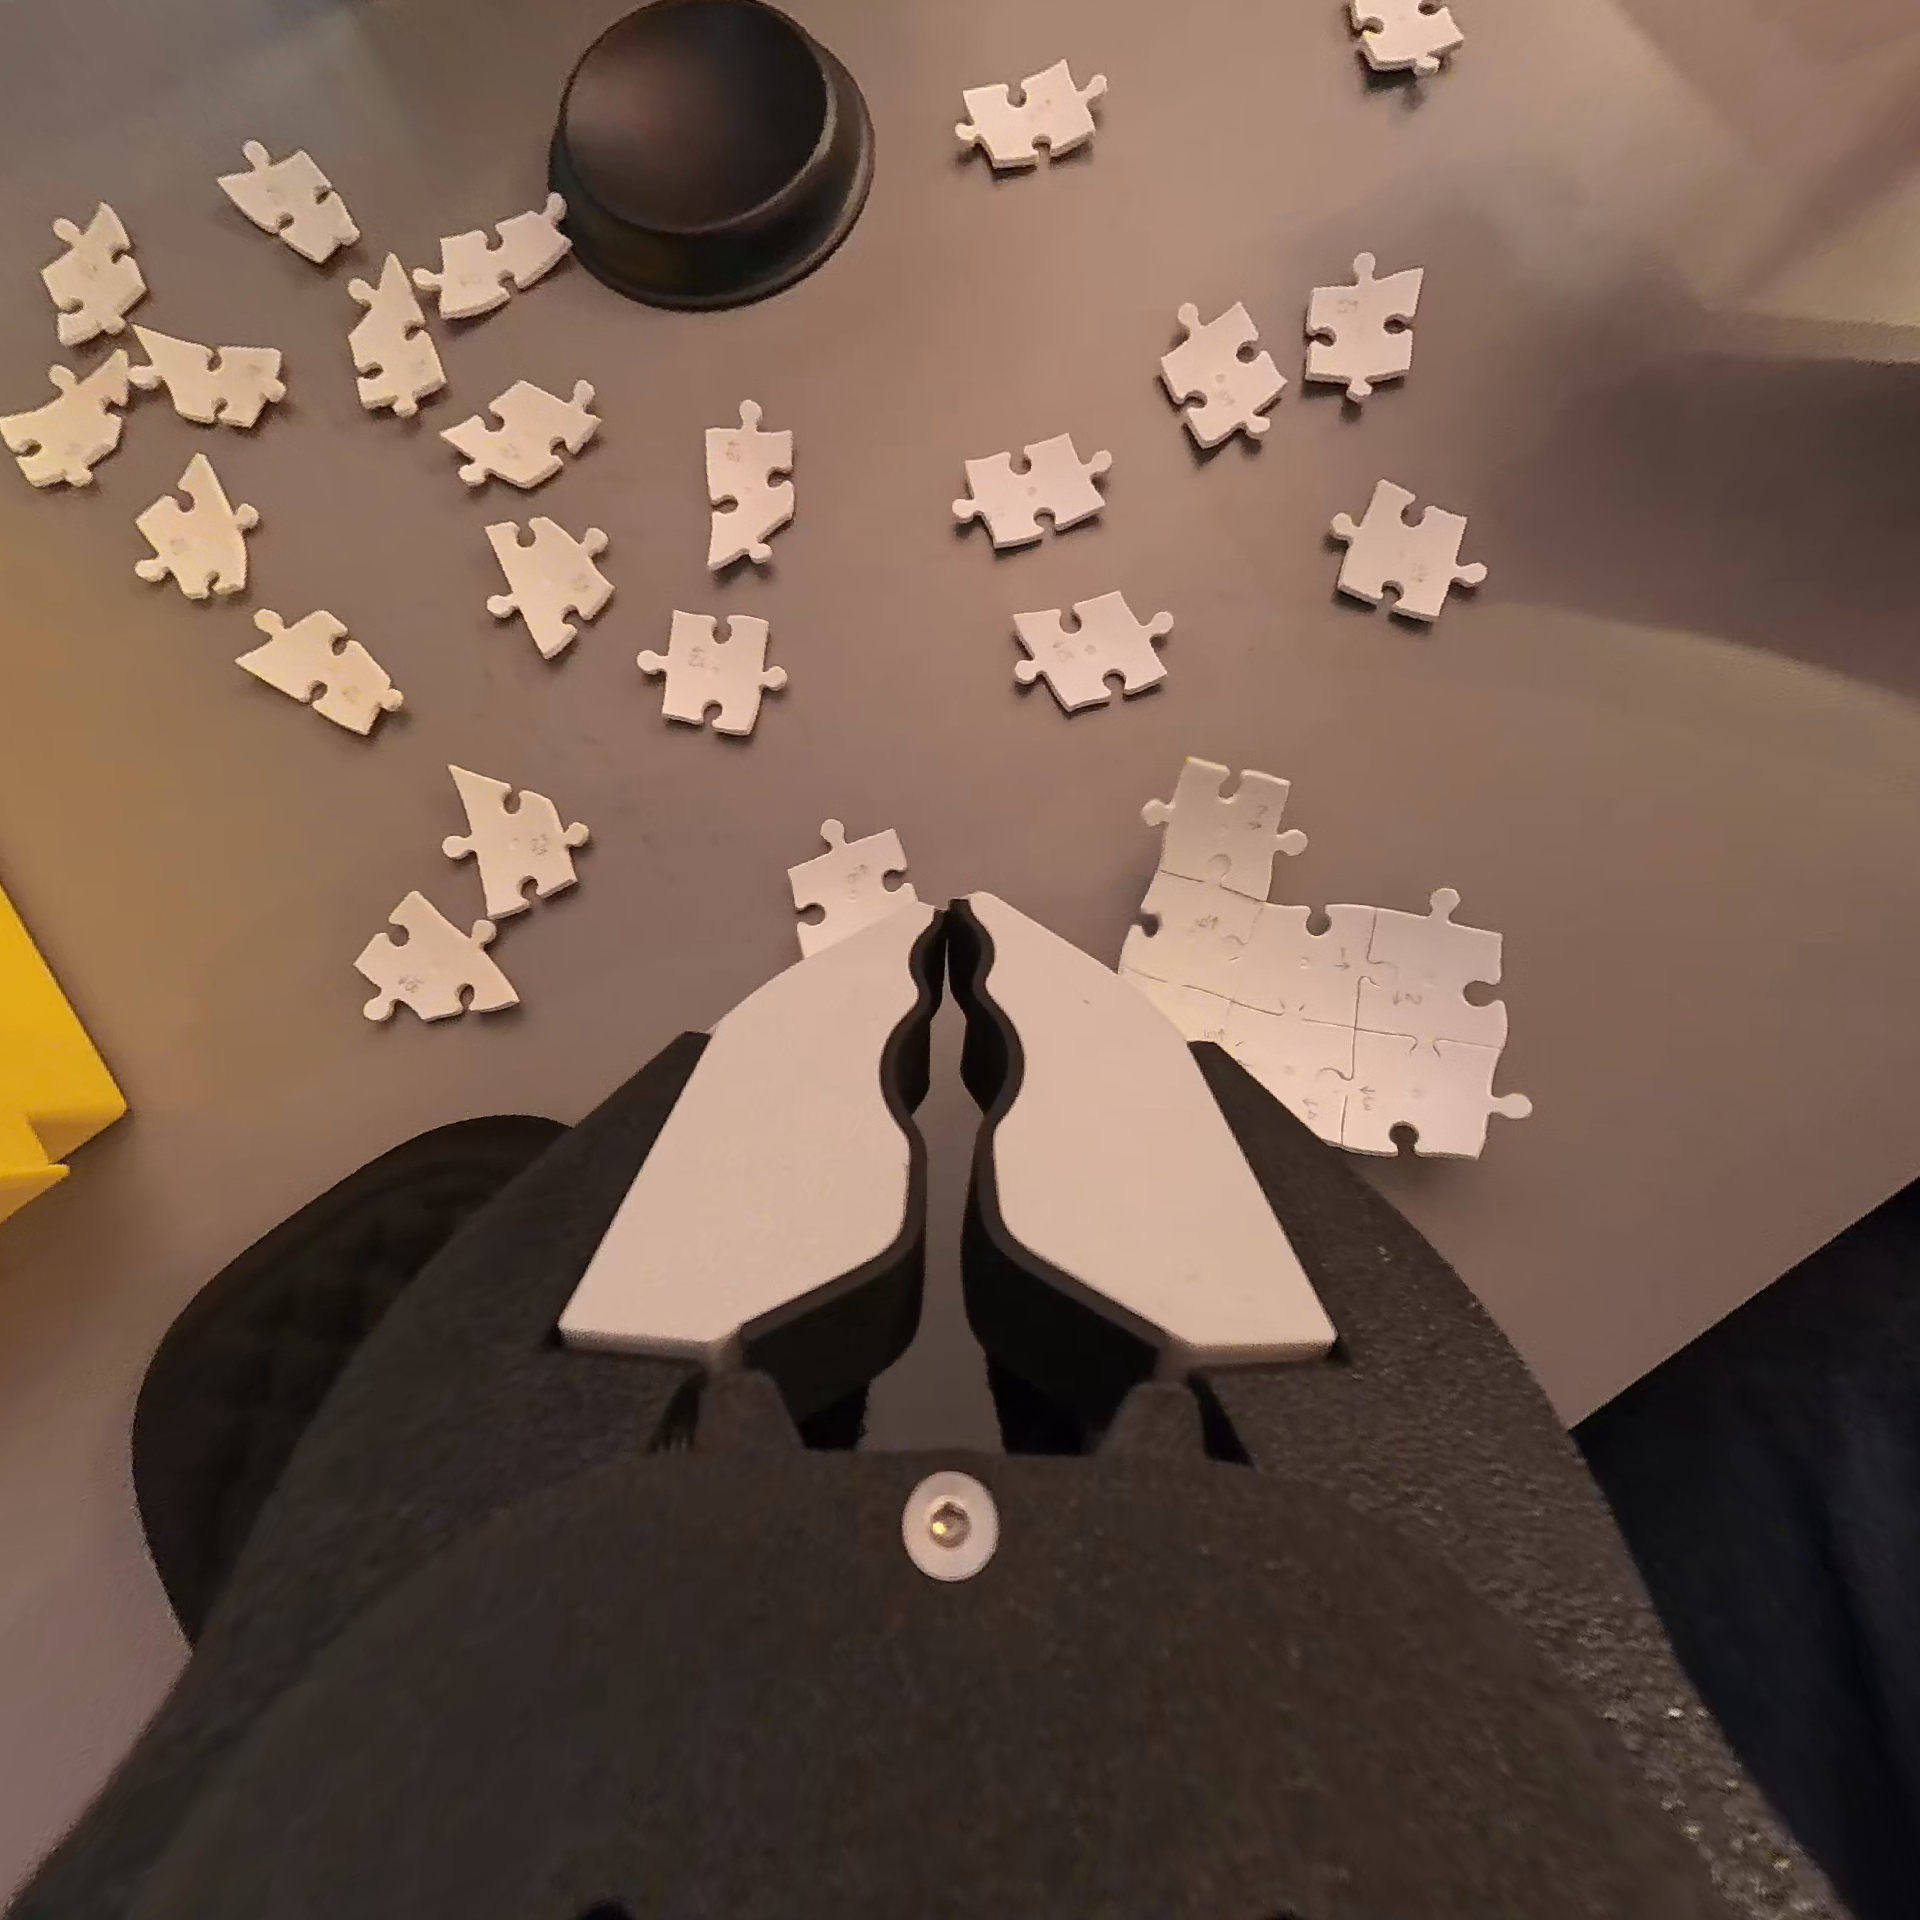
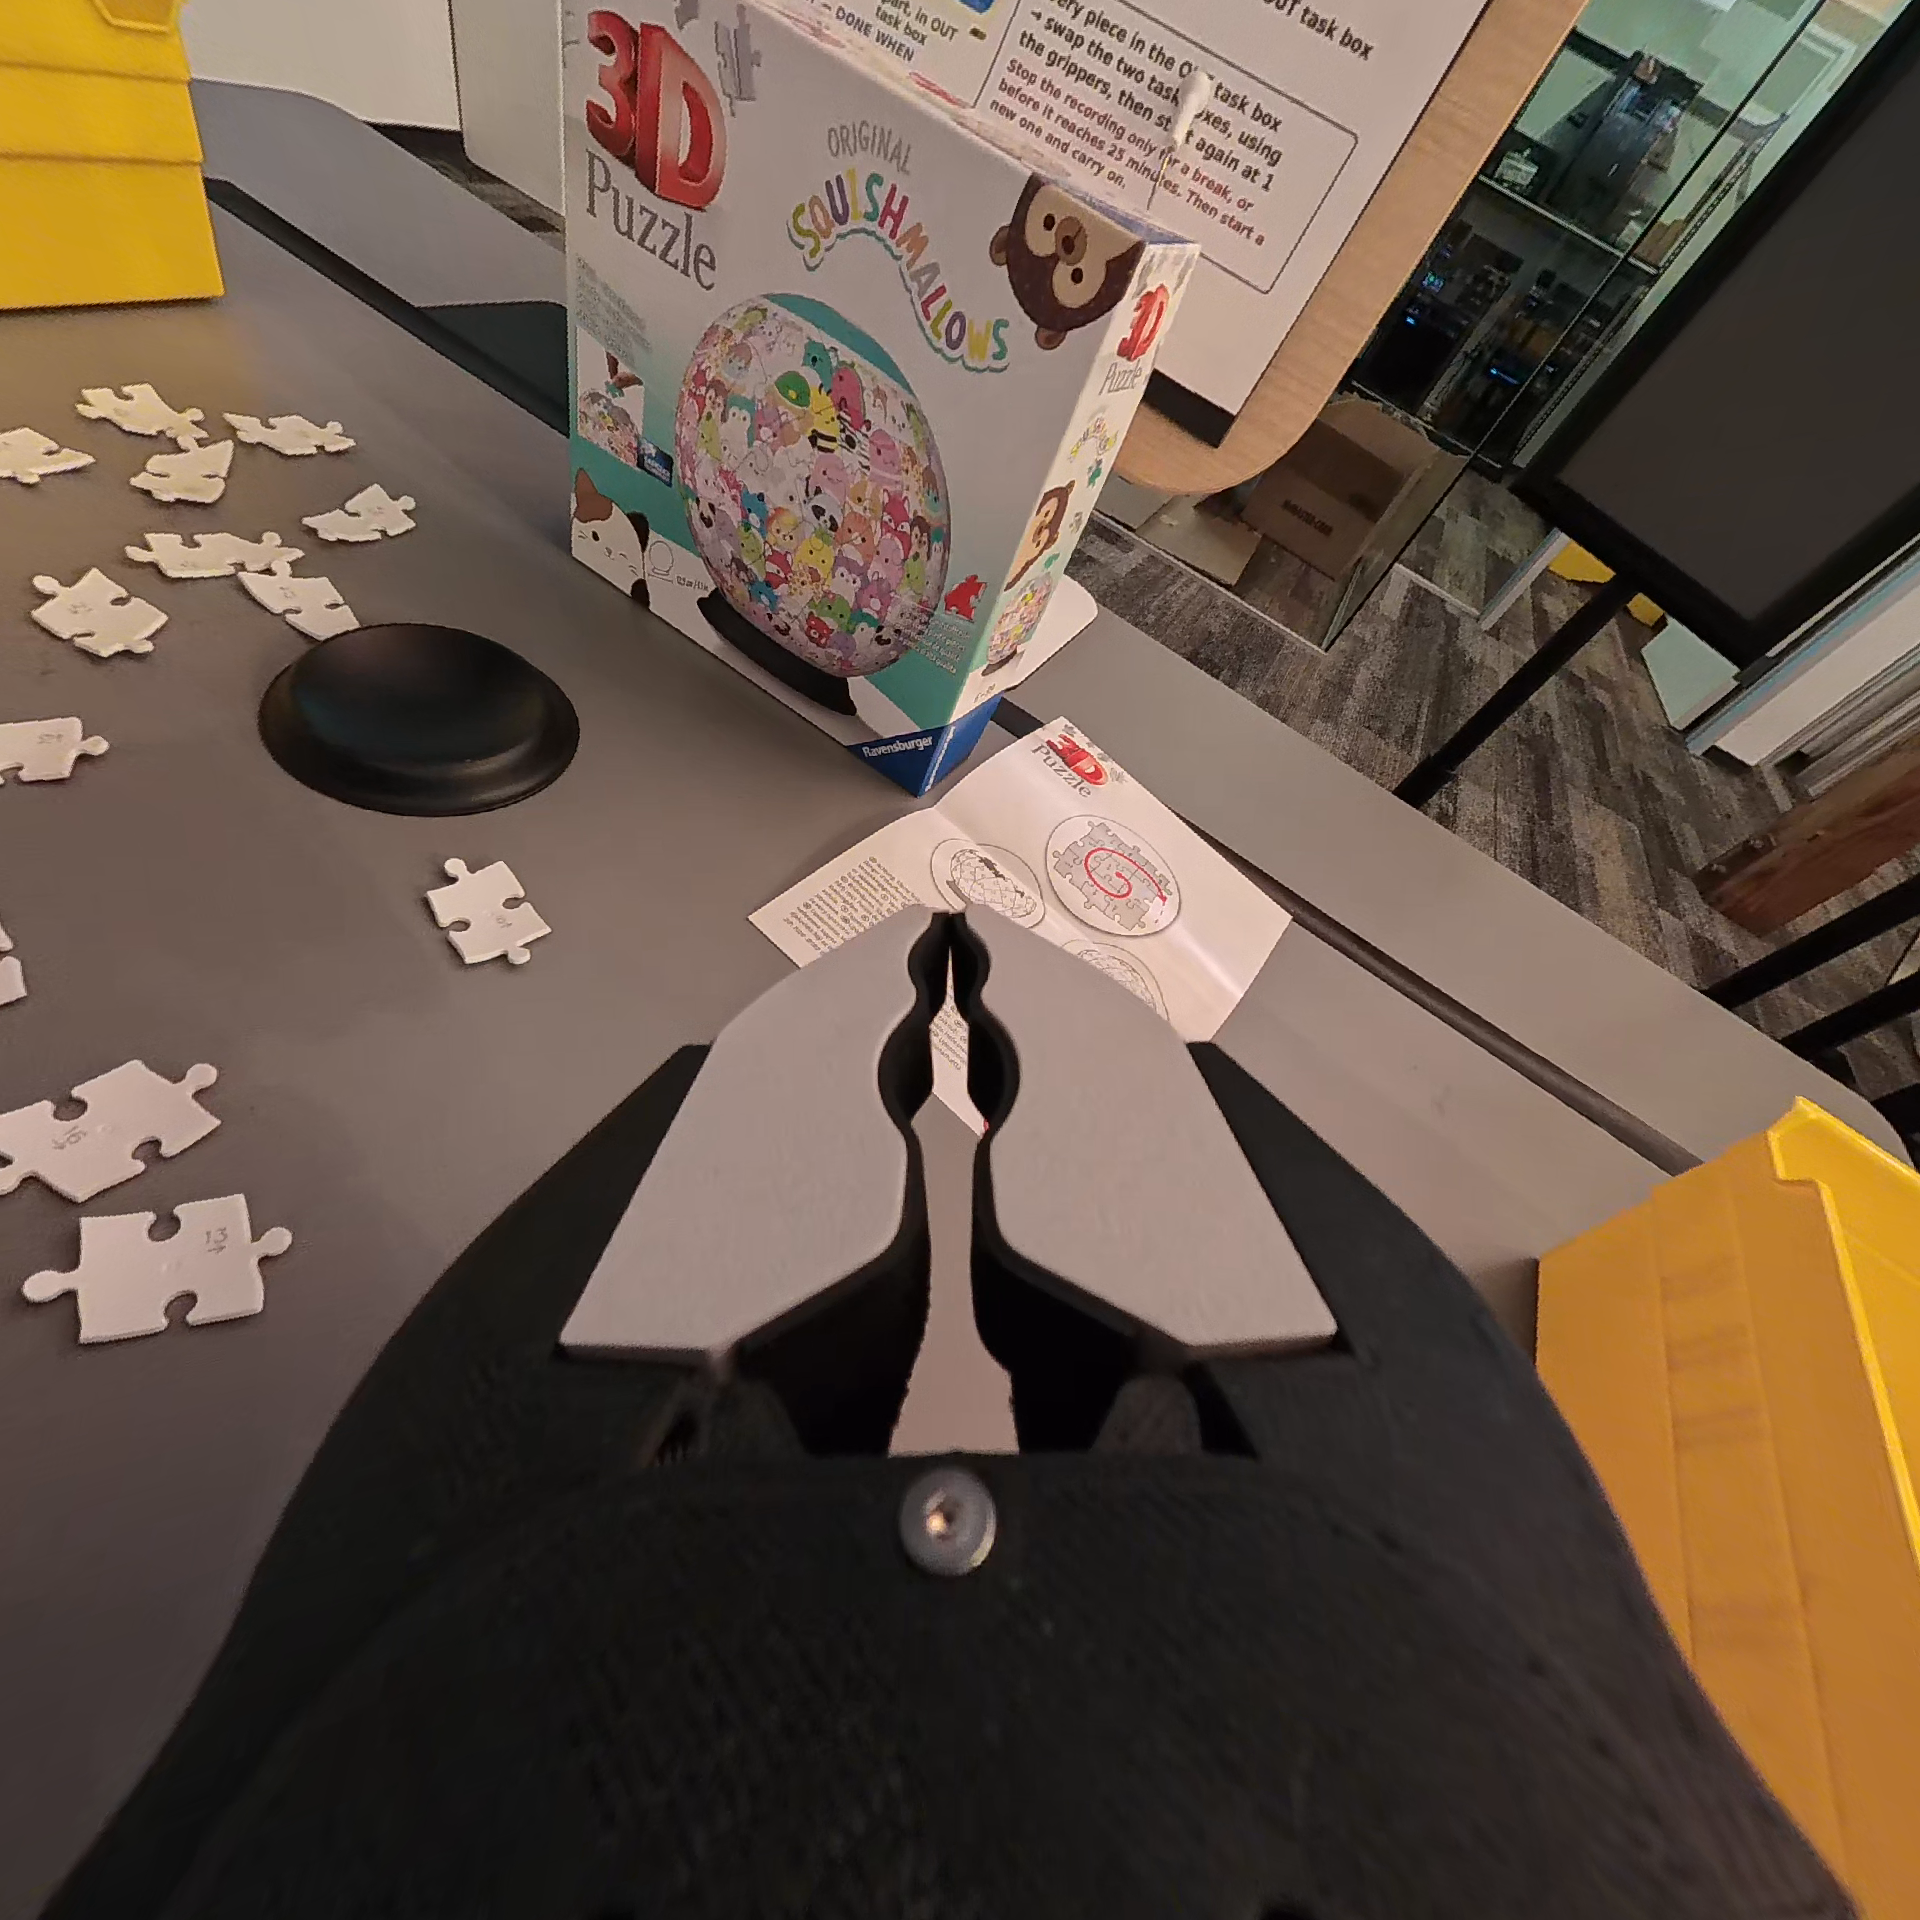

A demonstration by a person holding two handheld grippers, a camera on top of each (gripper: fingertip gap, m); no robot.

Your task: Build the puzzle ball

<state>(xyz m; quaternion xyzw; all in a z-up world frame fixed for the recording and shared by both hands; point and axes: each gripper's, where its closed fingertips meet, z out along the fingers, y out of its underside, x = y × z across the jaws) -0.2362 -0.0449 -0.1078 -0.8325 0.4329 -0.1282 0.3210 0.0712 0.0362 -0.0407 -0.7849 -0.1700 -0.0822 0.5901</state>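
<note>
Several white loose puzzle pieces [image 1: 717, 670] lie face down across the grey table [image 1: 914, 343]. A joined patch of several pieces [image 1: 1340, 997] lies to the right of my left gripper [image 1: 951, 914], which is shut and empty. Its left finger covers part of a single piece [image 1: 847, 883]. The round black ball stand [image 1: 712, 156] sits at the far side; it also shows in the right wrist view [image 2: 416, 717]. My right gripper [image 2: 951, 925] is shut and empty, with its tips over the folded instruction leaflet [image 2: 1122, 883]. Loose pieces [image 2: 488, 914] lie to its left.
The puzzle box [image 2: 831, 416] stands upright behind the leaflet near the table's right edge. A yellow bin [image 2: 1745, 1455] is at the near right, another yellow bin [image 2: 94, 156] is at the far left, and one [image 1: 42, 1039] is left of my left gripper. A dark rounded object [image 1: 260, 1351] lies under my left gripper. The grippers' ends are close to 35 centimeters from one another. My right tips are about 35 centimeters from the single piece [image 1: 847, 883], my left tips only 6 centimeters.
</note>
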